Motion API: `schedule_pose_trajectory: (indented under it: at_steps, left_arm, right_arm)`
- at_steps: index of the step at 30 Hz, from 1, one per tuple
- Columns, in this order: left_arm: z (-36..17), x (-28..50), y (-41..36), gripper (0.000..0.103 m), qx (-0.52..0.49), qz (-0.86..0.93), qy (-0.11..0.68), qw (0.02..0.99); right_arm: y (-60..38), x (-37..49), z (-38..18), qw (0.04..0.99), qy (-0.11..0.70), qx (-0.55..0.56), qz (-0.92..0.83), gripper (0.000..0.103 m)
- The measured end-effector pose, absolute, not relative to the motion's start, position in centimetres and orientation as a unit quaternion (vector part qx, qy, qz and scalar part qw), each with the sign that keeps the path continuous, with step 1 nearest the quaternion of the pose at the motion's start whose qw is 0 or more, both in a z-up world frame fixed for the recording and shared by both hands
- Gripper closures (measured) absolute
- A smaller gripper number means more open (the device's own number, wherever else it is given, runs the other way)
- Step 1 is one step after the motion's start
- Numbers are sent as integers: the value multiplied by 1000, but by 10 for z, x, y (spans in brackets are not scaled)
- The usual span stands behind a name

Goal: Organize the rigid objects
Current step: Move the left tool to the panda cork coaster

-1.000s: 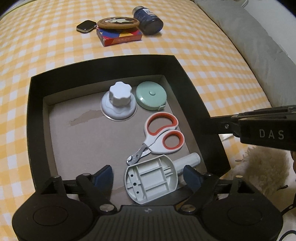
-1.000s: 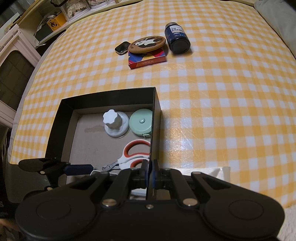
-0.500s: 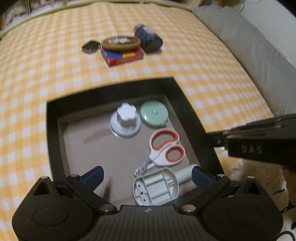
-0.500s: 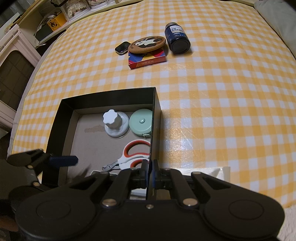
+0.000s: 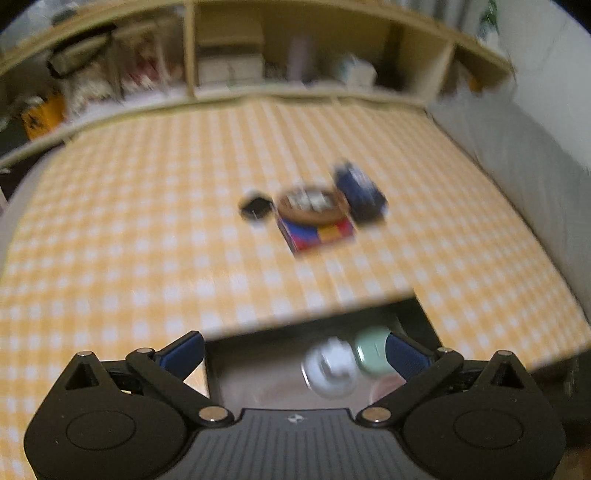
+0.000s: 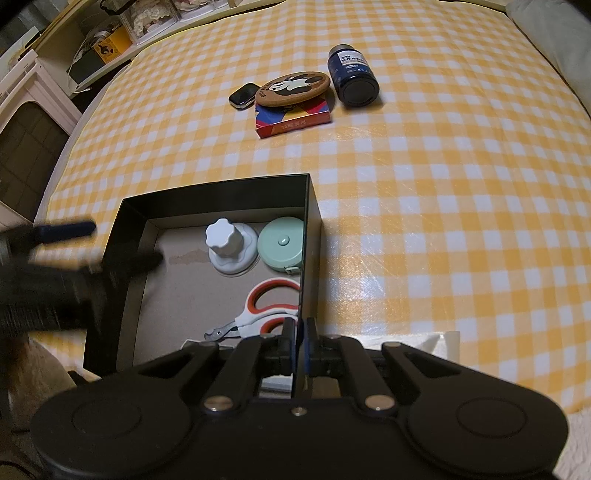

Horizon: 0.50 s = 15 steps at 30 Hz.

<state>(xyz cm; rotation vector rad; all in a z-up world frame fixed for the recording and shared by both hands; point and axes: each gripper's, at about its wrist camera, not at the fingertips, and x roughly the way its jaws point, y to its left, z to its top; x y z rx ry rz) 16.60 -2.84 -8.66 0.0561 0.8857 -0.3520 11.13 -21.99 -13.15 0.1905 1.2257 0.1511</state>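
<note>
A black box lies on the yellow checked cloth. In it are a white knob on a disc, a mint tape measure and orange-handled clippers. My right gripper is shut on the box's right wall. My left gripper is wide open and empty above the box's near end, showing blurred at the left as the left gripper. The left wrist view is blurred; it shows the knob and the tape measure. Farther out lie a smartwatch, a panda coaster on a red-blue card box, and a dark blue bottle.
Wooden shelves full of things line the far edge of the cloth. A grey cushion runs along the right side. A white bin stands off the left edge. Bare checked cloth lies right of the box.
My left gripper has risen out of the box and tilted up toward the far shelves, its jaws spreading wider. The grey plastic piece it hovered over stays in the box. The right gripper has not moved.
</note>
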Motion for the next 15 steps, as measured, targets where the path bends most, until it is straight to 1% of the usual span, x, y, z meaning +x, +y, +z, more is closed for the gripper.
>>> schedule_pose_trajectory:
  at_steps: [4,9,15]
  left_arm:
    - [-77,191,-18,0,24,-133,376,917]
    - [-81,229,-9,0,4,-100,348,932]
    - [-96,264,-17,0,48,-81,321,942]
  right_arm:
    - [-220,111,-131,811,574,89,71,98]
    - [-221,112,-132,811,574,90,70,98]
    - [-221,112,-132,811,574,88,70,98]
